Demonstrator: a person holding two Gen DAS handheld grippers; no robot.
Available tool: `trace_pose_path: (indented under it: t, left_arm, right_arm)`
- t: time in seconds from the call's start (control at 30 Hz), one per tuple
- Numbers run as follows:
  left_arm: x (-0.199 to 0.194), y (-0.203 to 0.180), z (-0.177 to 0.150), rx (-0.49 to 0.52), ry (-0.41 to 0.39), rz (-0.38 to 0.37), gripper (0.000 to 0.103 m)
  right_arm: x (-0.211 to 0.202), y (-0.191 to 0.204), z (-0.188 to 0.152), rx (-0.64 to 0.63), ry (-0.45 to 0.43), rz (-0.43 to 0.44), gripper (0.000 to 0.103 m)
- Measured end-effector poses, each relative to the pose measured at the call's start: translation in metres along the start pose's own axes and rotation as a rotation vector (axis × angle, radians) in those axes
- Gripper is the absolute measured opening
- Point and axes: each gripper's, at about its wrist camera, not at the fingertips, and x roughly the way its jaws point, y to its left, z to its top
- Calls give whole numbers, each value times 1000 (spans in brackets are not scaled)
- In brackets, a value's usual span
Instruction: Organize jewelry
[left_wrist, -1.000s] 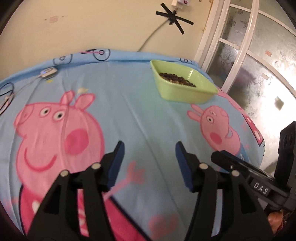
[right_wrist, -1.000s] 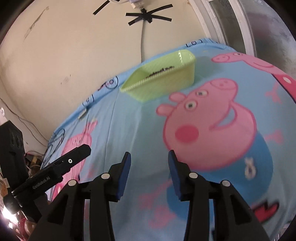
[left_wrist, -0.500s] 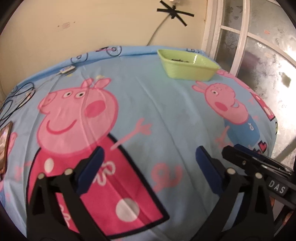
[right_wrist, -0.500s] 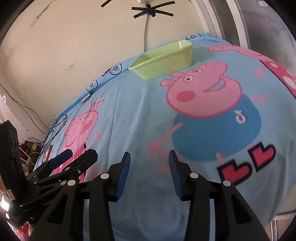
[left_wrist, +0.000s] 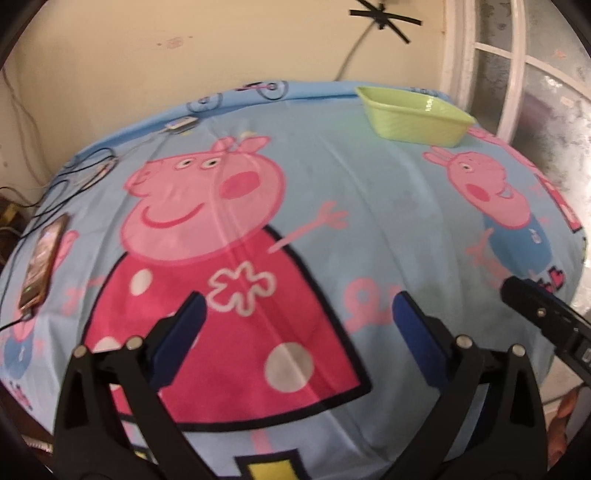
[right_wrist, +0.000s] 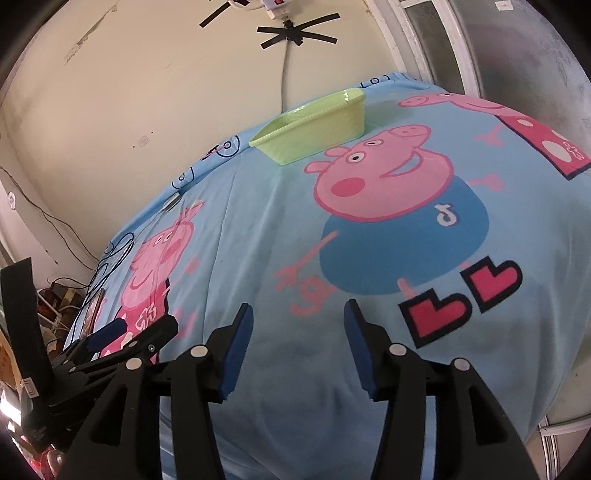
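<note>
A light green plastic tray (left_wrist: 413, 120) stands at the far side of the table, near the wall and window; it also shows in the right wrist view (right_wrist: 314, 127). Its contents are hidden from this angle. My left gripper (left_wrist: 297, 314) is open wide and empty, held back over the near edge of the table. My right gripper (right_wrist: 295, 321) is open and empty, also over the near edge. The left gripper (right_wrist: 122, 332) shows at the lower left of the right wrist view. No loose jewelry shows on the cloth.
A blue Peppa Pig cloth (left_wrist: 332, 192) covers the table. A phone (left_wrist: 42, 262) with cables lies at the left edge. A small white device (left_wrist: 181, 123) on a wire lies at the far left. A window (left_wrist: 535, 92) stands at the right.
Both grippers have pulled back from the tray toward the near edge of the table. The left gripper has opened wider. The beads inside the tray are no longer visible.
</note>
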Motion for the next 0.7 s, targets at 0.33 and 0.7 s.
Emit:
trace_pose_path:
  t: [0.33, 0.7]
  left_arm:
    - [7, 1, -7, -2, 40, 13, 97]
    - [9, 0, -7, -1, 40, 20, 97]
  right_arm:
    - [-2, 0, -4, 6, -18, 40, 39]
    - [-4, 2, -8, 18, -29, 47, 40]
